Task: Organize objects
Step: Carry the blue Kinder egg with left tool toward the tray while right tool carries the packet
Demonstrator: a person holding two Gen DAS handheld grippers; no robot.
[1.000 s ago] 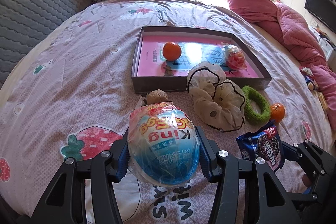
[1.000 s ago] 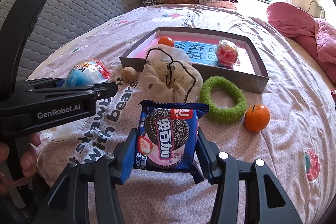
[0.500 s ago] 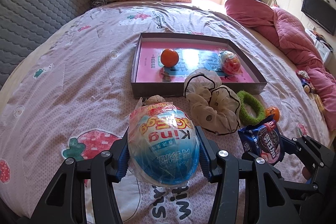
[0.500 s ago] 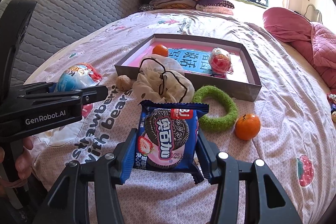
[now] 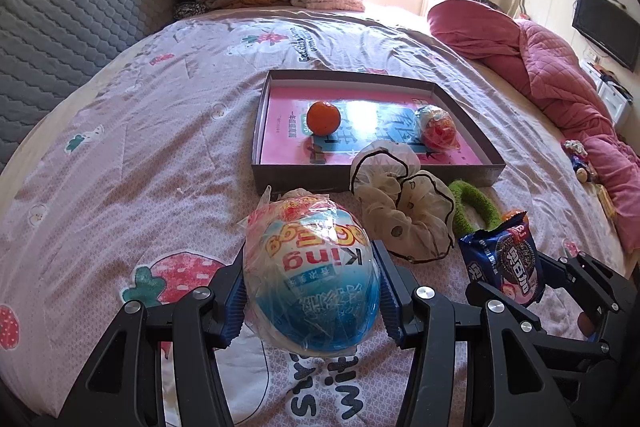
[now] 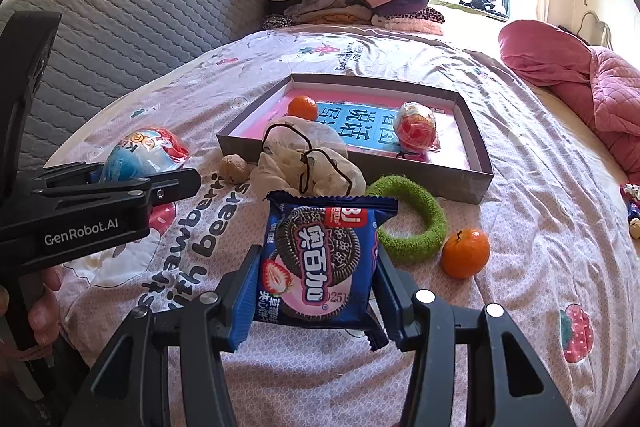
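Bedsheet [image 5: 132,131]: pale pink, strawberry prints. Toy egg [image 5: 312,275]: blue and white, red top. Cookie packet [image 6: 320,263]: dark blue, pink strawberry picture. Box [image 6: 474,143]: grey walls, pink-and-blue floor. Tangerine [image 6: 465,253]: orange. Ring [image 6: 412,223]: fuzzy green. Headboard [image 6: 132,19]: grey quilted.

the side of the left gripper [image 6: 120,187] carries "genrobot.ai". the wrapped blue egg [image 5: 312,279] shows "king", upside down. the bedsheet [image 6: 540,187] is printed "strawberries with bears", partly covered. chinese characters on the cookie packet [image 6: 320,263] and box [image 6: 472,183] stay unread.
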